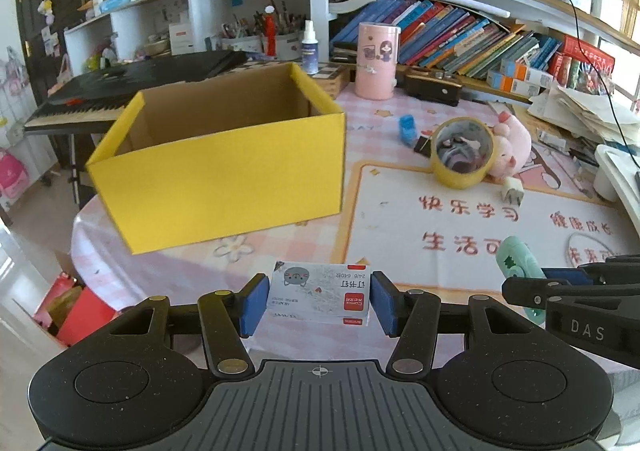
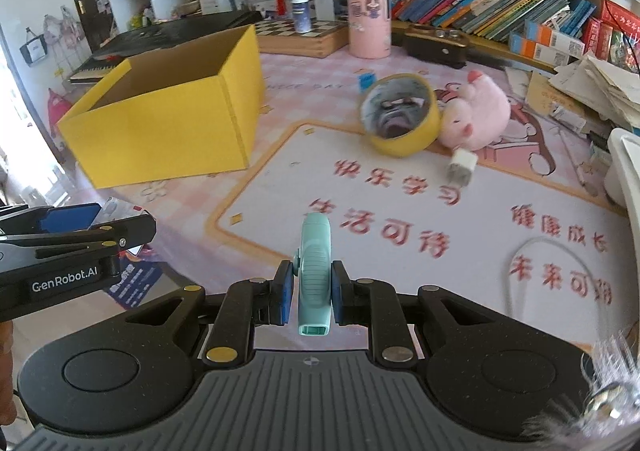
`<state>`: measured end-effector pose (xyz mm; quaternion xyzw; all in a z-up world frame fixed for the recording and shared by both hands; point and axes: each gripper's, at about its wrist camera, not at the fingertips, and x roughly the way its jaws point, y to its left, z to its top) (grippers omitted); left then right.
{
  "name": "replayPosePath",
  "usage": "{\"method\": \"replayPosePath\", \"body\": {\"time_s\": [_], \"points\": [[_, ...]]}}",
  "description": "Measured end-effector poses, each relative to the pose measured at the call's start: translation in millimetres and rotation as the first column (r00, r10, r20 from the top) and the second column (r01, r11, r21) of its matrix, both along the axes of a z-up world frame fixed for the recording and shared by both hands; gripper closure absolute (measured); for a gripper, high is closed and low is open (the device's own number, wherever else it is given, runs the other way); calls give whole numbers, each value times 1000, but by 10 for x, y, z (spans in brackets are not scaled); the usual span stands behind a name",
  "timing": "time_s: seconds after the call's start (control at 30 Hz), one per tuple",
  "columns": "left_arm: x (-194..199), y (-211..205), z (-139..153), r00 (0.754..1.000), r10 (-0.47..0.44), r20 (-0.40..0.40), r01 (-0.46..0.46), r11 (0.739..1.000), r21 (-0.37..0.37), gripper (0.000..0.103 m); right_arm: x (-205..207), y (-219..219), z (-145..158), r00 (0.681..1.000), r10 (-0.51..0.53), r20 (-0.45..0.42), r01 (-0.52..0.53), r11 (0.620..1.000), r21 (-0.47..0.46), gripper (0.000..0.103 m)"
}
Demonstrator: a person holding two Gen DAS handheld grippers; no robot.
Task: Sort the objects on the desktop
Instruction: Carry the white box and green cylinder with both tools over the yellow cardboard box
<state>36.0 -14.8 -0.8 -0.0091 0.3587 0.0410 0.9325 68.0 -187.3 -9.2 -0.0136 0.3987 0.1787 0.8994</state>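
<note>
The box (image 1: 224,171) interior is mostly hidden behind its wall. Left tool (image 1: 318,301) clamps the staple box (image 1: 318,297). Right tool (image 2: 312,297), nearly closed, pinches the teal dispenser (image 2: 315,271).

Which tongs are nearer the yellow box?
Left. Left tongs, shut on the staple box, sit just before the yellow box; right tongs are off to its right.

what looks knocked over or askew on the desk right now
The yellow tape roll sits tilted, propped against the pink plush pig, which lies tumbled on its side. A white charger plug lies loose beside them.
</note>
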Motion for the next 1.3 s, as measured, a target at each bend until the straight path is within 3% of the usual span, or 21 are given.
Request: {"method": "replayPosePath", "body": {"time_s": [0.57,1.3], "points": [[-541,453,-47,1000,-5,-23,6,1000,22,49,-525,558,-124,999,34,-41,-32,999,37,85],[-808,939,-90,993,116,-15,-117,993,-18,49,-596,1086,-144,985,162,-53,-162,987,9,85]]}}
